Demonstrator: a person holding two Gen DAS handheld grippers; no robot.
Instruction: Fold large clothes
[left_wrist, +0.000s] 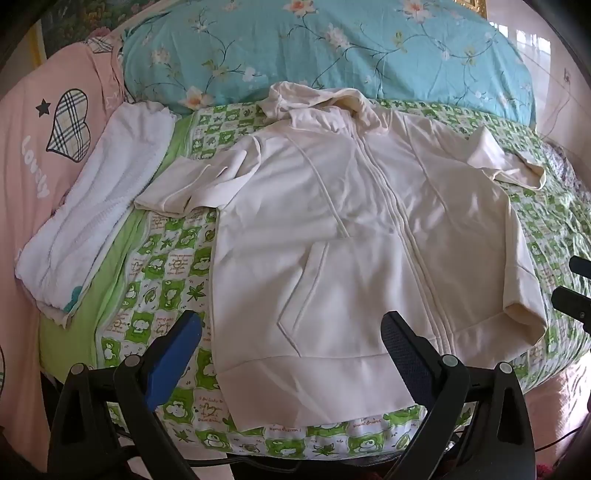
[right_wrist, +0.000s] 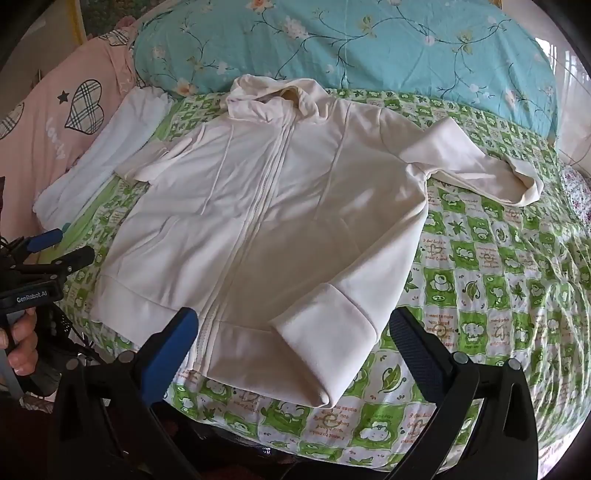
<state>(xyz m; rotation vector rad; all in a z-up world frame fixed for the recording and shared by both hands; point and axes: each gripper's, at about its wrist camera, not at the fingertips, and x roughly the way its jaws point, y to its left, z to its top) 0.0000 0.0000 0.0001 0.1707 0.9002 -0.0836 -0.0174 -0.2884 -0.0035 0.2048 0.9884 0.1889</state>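
Observation:
A cream zip-up hooded jacket (left_wrist: 332, 229) lies flat, front up, on the green checked bedspread (left_wrist: 166, 266), hood toward the pillow. In the right wrist view the jacket (right_wrist: 266, 221) has its right sleeve (right_wrist: 472, 166) stretched out sideways and its lower right corner doubled over into a folded flap (right_wrist: 325, 332). My left gripper (left_wrist: 291, 332) is open and empty above the hem. My right gripper (right_wrist: 293, 328) is open and empty over the folded flap. The left gripper also shows at the left edge of the right wrist view (right_wrist: 59, 247).
A blue floral pillow (left_wrist: 325, 51) lies behind the jacket. A folded white garment (left_wrist: 99, 206) and a pink cushion with a plaid heart (left_wrist: 37, 155) lie at the left. The bed's near edge (right_wrist: 332, 454) runs just beyond my fingers.

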